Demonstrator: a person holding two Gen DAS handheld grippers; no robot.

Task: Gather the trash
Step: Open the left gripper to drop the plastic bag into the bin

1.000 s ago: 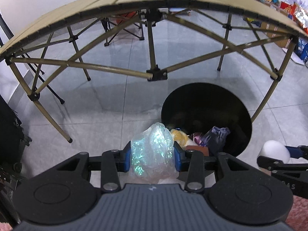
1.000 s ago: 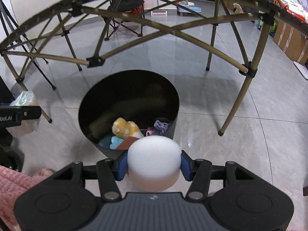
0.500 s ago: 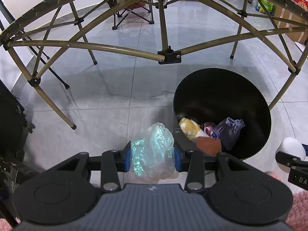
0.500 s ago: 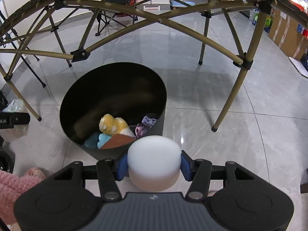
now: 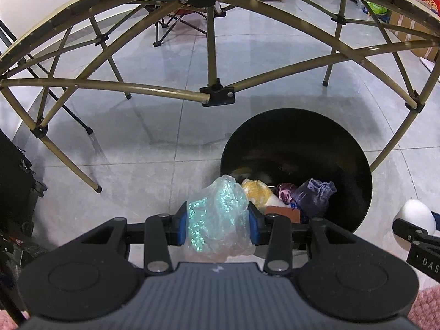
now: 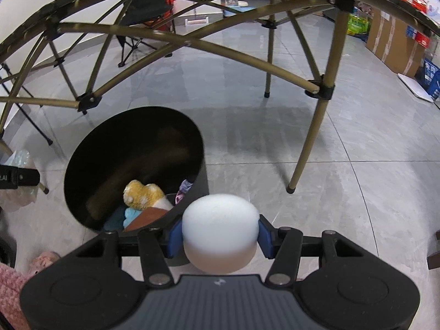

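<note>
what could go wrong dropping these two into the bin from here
The crumpled plastic bag in the left gripper sits at the black bin's near-left rim, so it might drift onto the floor. The white foam piece in the right gripper hangs outside the near-right rim and would probably miss.

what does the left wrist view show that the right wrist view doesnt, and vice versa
Only the left wrist view shows the left gripper up close, shut on a crumpled iridescent plastic wrapper, plus a black case at the far left. Only the right wrist view shows the right gripper up close, shut on a white foam piece, and cardboard boxes at the right. Both show the black trash bin on the tile floor, the yellow plush inside it, and the folding table frame overhead.
</note>
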